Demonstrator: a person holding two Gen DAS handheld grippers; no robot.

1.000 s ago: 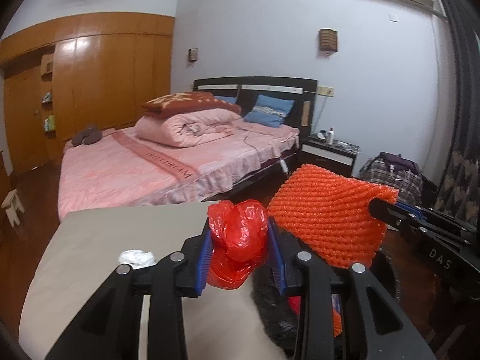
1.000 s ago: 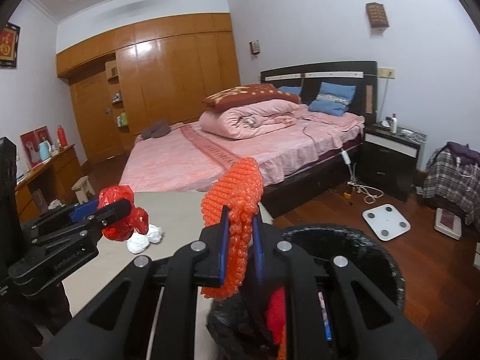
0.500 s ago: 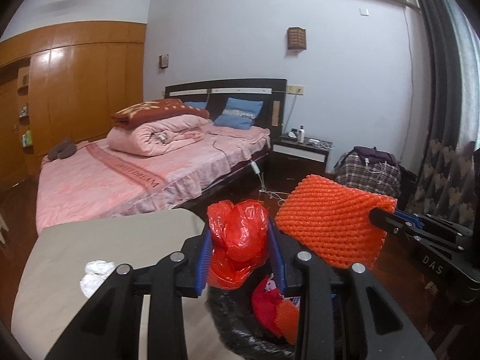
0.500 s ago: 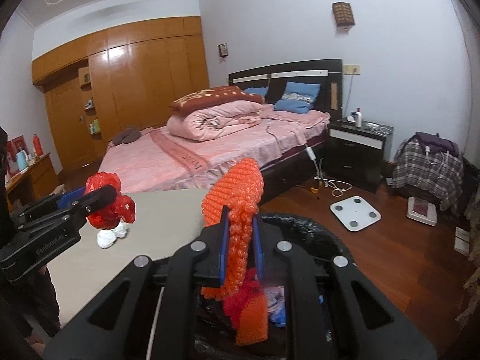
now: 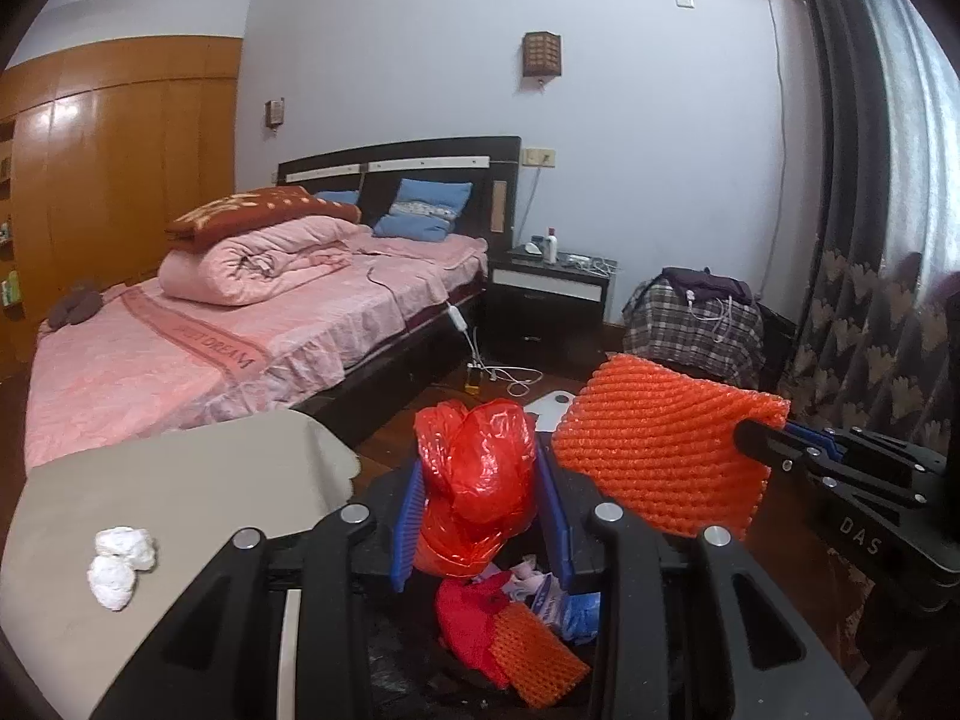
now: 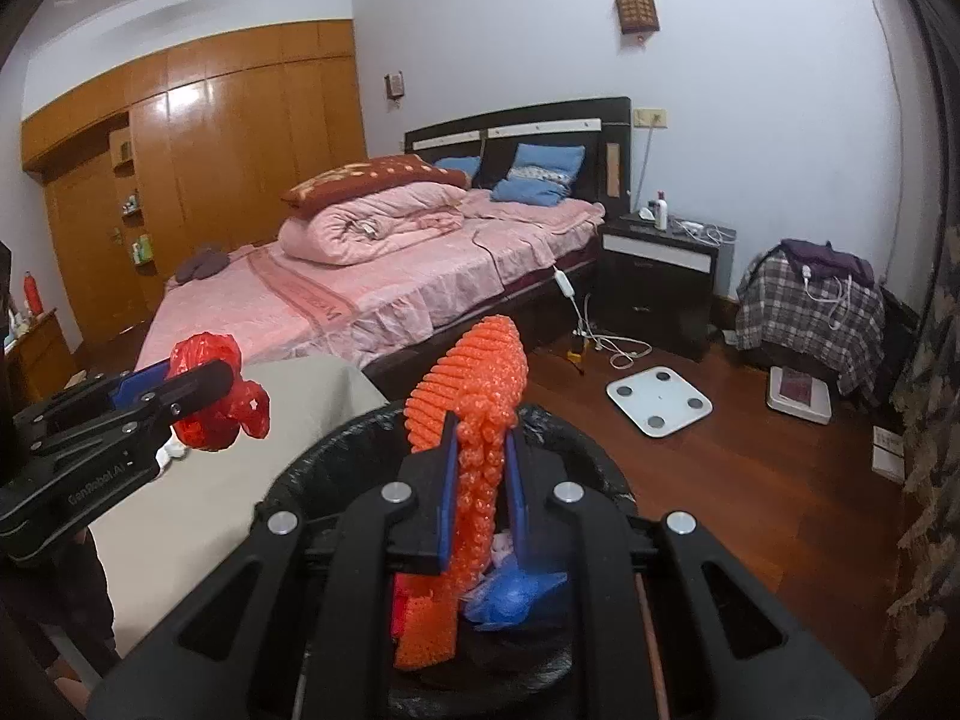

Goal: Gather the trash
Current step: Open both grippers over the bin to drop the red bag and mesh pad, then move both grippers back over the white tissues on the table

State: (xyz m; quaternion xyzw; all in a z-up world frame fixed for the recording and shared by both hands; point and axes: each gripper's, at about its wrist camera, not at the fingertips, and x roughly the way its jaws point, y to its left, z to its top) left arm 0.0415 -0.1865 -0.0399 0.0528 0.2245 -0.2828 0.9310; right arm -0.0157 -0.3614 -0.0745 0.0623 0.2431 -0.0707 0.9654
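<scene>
My left gripper (image 5: 477, 516) is shut on a crumpled red plastic bag (image 5: 477, 480) and holds it over the open bin (image 5: 480, 648). My right gripper (image 6: 480, 492) is shut on an orange foam net (image 6: 474, 396) and holds it over the same black-lined bin (image 6: 312, 468). The net also shows in the left wrist view (image 5: 660, 450), and the red bag in the right wrist view (image 6: 219, 396). The bin holds red, orange and blue trash. Two white paper wads (image 5: 120, 564) lie on the grey table (image 5: 180, 480) at the left.
A pink bed (image 6: 390, 288) stands beyond the table. A dark nightstand (image 6: 654, 276), a white scale (image 6: 659, 400) on the wooden floor and a plaid bag (image 6: 810, 306) are to the right. A curtain (image 5: 870, 300) hangs at far right.
Both grippers have moved right from over the table to over the bin, each still holding its item. The bin's contents have come into view below them.
</scene>
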